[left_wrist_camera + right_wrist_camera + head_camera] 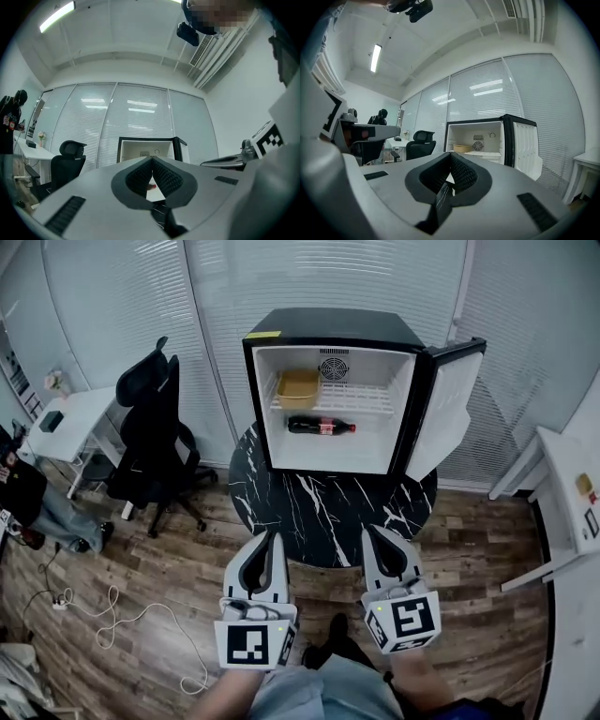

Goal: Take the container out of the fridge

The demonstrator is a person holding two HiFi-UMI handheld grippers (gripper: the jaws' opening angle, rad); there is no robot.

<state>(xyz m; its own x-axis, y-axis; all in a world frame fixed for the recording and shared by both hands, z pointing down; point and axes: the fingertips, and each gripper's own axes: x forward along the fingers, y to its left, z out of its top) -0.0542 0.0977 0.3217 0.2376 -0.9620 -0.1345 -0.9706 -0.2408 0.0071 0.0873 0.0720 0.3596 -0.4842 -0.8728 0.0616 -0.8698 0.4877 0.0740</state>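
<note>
Nearest the person, the left gripper (pixel 273 540) and right gripper (pixel 371 532) point forward side by side, well apart. Each has its ribbed dark pads pressed together at the tips, with nothing between them. Under them is wood-plank floor (pixel 159 568), with a loose white cable (pixel 112 615) to the left.

Just past the tips begins the curved edge of a round black table (pixel 319 521), its marble-like top streaked with white veins. There is open floor on both sides of it. A black mesh office chair (pixel 150 427) stands off to the left and a white desk (pixel 567 493) to the right.

A black mini fridge (pixel 328 326) with a white interior stands on the table's far half. Its door (pixel 448 399) is swung wide to the right, leaving the front clear. A cola bottle (pixel 322 426) lies on its side on the fridge floor. Above it, on the left of the white wire shelf (pixel 361 401), sits the container (pixel 298 387): shallow, tan and rectangular with rounded corners.

White slatted blinds (pixel 309 277) close off the room behind.
</note>
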